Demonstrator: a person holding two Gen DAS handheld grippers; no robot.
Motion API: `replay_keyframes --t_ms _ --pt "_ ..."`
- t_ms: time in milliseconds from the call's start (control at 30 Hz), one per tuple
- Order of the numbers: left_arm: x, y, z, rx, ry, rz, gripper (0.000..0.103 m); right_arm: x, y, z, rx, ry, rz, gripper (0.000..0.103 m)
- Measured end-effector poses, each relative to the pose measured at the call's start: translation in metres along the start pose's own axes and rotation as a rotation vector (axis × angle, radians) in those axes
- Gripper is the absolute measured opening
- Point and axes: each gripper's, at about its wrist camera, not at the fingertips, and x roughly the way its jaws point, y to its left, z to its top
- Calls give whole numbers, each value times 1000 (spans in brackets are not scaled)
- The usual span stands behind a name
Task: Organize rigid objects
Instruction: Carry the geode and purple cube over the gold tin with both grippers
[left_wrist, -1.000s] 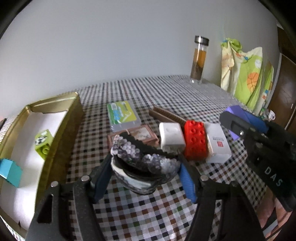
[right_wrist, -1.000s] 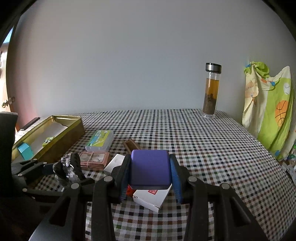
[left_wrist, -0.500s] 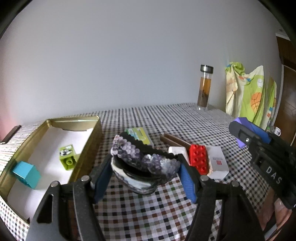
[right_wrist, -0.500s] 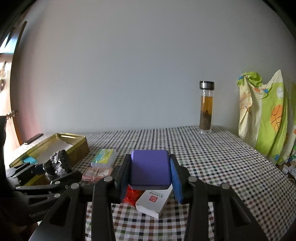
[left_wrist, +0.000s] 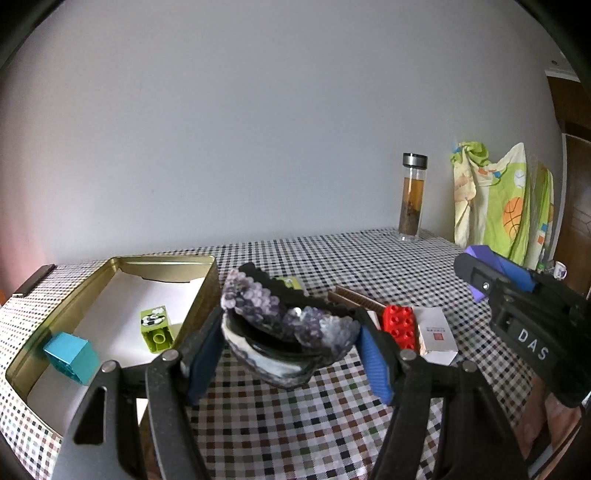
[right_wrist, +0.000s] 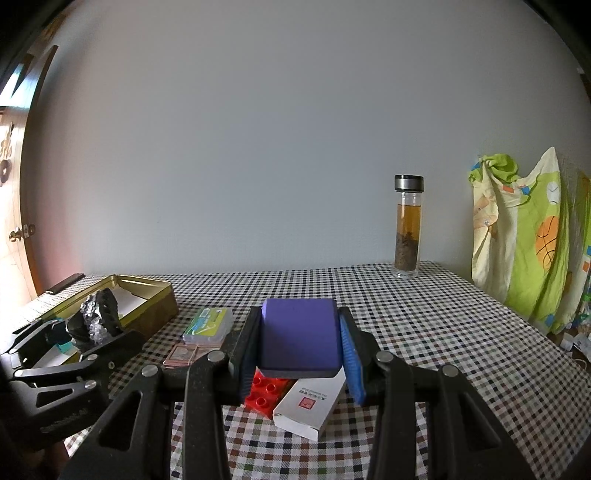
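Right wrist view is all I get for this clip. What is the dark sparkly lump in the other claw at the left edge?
Observer: A purple crystal geode, clamped between the left claw's blue pads.
Operator: Is anything in the gold tin yet?
Observer: Yes. A lime green brick and a teal block lie on the gold tin's white liner.
Operator: Is anything hidden behind my purple block?
Observer: A brown ridged bar lies on the cloth just beyond the red brick.
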Motion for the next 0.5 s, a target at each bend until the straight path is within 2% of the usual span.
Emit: replay_keyframes --t_ms 500 --pt "-11 18 -2 -23 -28 28 68 3 10 2 -5 -8 12 42"
